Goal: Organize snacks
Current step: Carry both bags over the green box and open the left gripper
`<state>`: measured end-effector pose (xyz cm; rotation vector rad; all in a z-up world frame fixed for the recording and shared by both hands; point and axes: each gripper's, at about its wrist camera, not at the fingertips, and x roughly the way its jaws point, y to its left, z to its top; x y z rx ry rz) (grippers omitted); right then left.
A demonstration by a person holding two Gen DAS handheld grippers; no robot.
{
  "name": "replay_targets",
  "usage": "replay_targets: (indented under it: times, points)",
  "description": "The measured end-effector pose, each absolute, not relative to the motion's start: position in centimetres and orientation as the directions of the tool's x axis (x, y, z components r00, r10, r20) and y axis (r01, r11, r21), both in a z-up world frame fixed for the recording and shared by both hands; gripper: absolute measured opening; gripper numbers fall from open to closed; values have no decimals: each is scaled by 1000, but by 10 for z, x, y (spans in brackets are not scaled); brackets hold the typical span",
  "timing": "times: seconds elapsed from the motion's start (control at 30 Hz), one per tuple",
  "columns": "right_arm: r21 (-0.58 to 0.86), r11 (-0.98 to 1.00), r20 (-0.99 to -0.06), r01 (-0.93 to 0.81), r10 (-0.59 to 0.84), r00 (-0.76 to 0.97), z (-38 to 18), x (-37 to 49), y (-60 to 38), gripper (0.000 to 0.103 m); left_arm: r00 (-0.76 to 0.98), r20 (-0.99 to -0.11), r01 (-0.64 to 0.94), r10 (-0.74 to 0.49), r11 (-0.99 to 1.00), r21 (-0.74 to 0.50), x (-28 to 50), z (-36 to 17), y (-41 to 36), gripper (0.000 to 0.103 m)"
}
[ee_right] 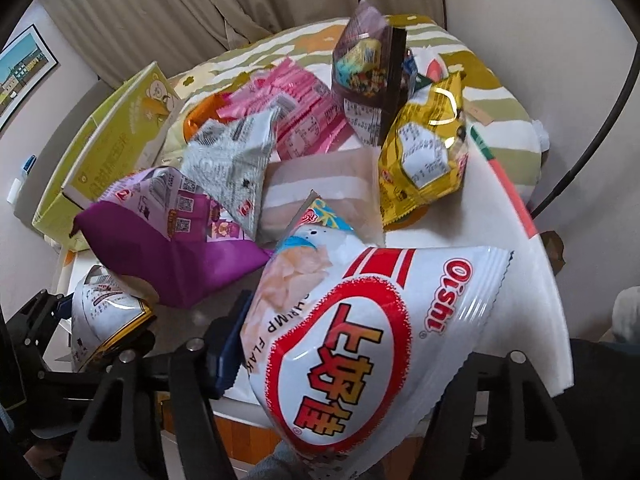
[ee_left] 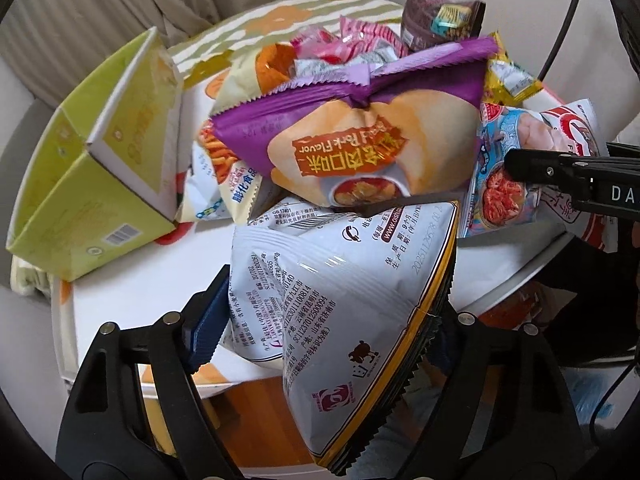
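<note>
Beside the green box (ee_left: 96, 168), the left gripper (ee_left: 324, 336) pinches a white bag (ee_left: 344, 292); the right gripper (ee_right: 340, 364) pinches the shrimp bag (ee_right: 360, 340). Best lift slowly, hold gently, and not crush the chips.

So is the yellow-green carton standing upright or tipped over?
Tipped over: the yellow-green carton lies on its side on the table, open flaps facing the snack pile.

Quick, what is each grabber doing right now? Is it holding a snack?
Left gripper: closed on a white snack bag with a yellow edge.
Right gripper: closed on the white and red Oishi shrimp bag.
</note>
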<state>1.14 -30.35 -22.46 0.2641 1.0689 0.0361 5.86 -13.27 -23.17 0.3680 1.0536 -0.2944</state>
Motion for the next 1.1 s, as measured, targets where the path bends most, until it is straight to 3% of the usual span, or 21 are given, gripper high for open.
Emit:
replay_targets:
  times: [0.6, 1.1]
  points:
    - [192, 980, -793, 53, 124, 596, -134, -7, -311, 62, 583, -811, 258, -48, 957, 129, 23, -145, -117, 78]
    - [177, 982, -724, -68, 177, 666, -78, 72, -227, 63, 684, -729, 146, -25, 984, 104, 105, -86, -14, 78]
